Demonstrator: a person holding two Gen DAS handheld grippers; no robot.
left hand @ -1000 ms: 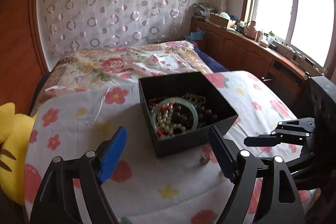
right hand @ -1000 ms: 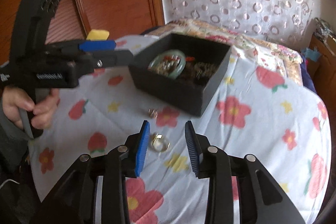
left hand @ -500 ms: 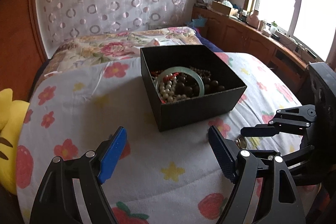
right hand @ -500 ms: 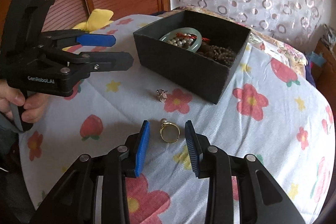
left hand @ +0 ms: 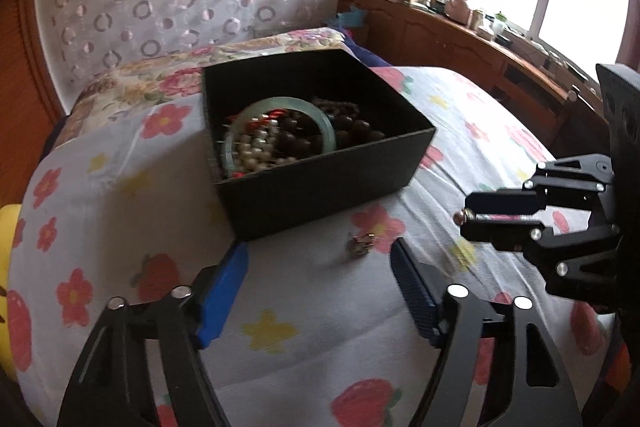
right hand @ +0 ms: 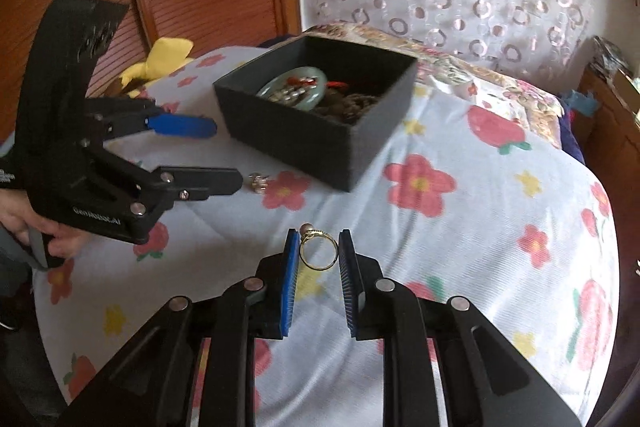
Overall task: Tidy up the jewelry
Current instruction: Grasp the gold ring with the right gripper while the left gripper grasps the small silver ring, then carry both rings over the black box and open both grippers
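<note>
A black box (left hand: 320,187) (right hand: 304,143) holding a jade bangle (left hand: 276,103) (right hand: 280,83) and beaded strings stands on the flowered bedspread. My right gripper (right hand: 319,241) (left hand: 464,215) is closing on a gold ring (right hand: 318,253) with a pearl. The ring stands upright with both blue pads touching its sides. A small earring (left hand: 362,243) (right hand: 258,183) lies on the bedspread in front of the box. My left gripper (left hand: 320,259) (right hand: 226,155) hangs just short of it, jaws wide and closing, nothing between them.
A yellow plush toy (right hand: 160,59) lies at the bed's left edge by the wooden headboard. A person's hand (right hand: 48,235) holds the left gripper's handle. A wooden cabinet (left hand: 460,39) crowded with small items runs under the window on the right.
My right gripper's jaws narrowed around the ring, which went from lying flat to standing between the pads. My left gripper dropped toward the bedspread and the earring, its jaws narrowing slightly.
</note>
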